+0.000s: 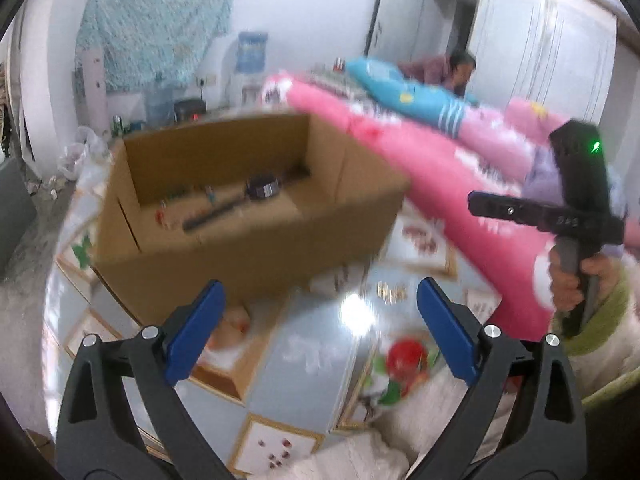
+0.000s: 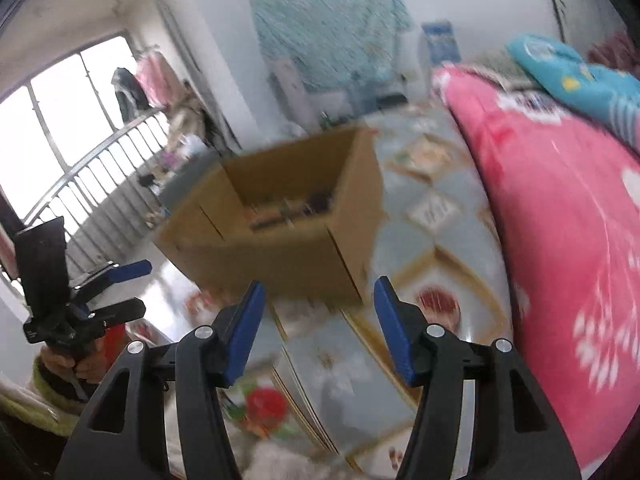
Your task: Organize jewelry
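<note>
An open cardboard box (image 1: 240,216) sits mid-frame on the glossy patterned bench (image 1: 312,360), small blurred items inside it. The left hand-held gripper (image 1: 320,332) gapes wide and empty; the right hand-held gripper (image 2: 318,328) is partly open, also empty. Pink bedding (image 1: 440,184) crowds the right side.

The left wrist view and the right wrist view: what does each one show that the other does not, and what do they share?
Only the left wrist view shows a person bending in the background, and a dark round item in the cardboard box. Only the right wrist view shows a bright window with a railing. Both show the box, the pink quilt and both grippers, left gripper and right gripper, open and empty.
</note>
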{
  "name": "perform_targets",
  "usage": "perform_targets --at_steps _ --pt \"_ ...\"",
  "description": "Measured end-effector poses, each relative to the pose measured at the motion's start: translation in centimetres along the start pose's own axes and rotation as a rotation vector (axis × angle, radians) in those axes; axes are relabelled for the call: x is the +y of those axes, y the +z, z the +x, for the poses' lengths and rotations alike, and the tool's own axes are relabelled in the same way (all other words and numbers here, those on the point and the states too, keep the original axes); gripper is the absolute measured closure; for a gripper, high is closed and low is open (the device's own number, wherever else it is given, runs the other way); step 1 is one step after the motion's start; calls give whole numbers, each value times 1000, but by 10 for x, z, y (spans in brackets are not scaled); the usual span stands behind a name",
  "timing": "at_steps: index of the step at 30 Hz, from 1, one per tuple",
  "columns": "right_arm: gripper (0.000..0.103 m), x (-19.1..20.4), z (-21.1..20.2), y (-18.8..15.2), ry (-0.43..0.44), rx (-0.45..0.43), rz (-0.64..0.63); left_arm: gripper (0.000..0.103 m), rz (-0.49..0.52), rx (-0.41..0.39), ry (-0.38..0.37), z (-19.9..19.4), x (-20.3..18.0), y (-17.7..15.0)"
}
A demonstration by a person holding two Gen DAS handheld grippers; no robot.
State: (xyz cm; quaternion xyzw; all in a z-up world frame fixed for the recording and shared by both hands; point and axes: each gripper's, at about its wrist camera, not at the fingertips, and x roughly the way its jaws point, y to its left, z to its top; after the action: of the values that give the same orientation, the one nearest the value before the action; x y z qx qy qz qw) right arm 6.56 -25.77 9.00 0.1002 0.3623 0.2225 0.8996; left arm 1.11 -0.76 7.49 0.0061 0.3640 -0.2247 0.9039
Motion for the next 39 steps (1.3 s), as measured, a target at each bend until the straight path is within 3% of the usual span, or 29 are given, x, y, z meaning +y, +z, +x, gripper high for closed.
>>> perform_targets --at_steps 8,16,24,39 --pt "50 -6 33 -46 -75 107 8 10 39 204 127 77 -17 -32" --pt "66 14 56 -55 -91 138 -113 10 64 274 196 106 -17 -41" --pt "80 29 72 -55 -108 162 -222 8 34 234 186 102 -12 -47" --pt "80 53 116 -43 -60 220 -333 7 49 171 186 100 -15 -51"
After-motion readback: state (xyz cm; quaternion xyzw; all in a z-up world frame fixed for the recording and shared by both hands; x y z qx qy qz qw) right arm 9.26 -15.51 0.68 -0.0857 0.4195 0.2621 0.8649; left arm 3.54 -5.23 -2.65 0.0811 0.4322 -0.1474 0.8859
